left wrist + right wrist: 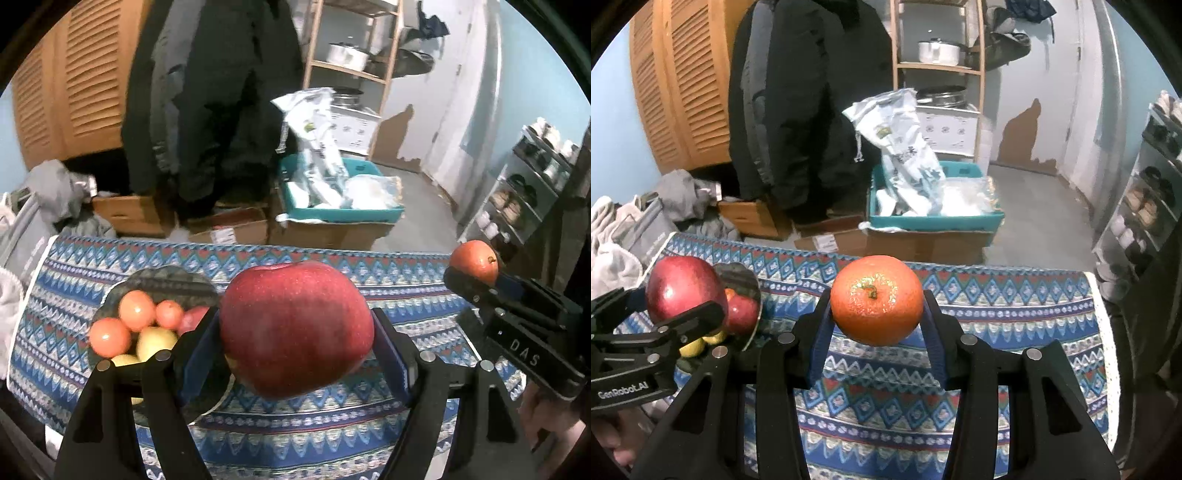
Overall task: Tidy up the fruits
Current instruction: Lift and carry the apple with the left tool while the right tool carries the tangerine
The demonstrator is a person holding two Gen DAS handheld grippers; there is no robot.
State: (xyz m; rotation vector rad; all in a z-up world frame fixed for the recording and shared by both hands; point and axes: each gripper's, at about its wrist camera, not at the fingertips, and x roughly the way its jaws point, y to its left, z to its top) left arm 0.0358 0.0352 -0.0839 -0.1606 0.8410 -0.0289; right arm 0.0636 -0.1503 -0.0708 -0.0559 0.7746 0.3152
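Left wrist view: left hand-held gripper clamped a glossy round red apple above the patterned woven surface; right hand-held gripper clamped a dimpled orange; dark plate held small fruits.

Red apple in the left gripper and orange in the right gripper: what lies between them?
Only bare patterned blue tablecloth below the gap between red apple and orange, per left wrist view.

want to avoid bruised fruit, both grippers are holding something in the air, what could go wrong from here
The big red apple bulges past the left gripper fingers, so it could slip and drop onto the patterned cloth. The plate already holds piled fruit; adding more might roll some off. The right gripper pinches the orange only at its sides.
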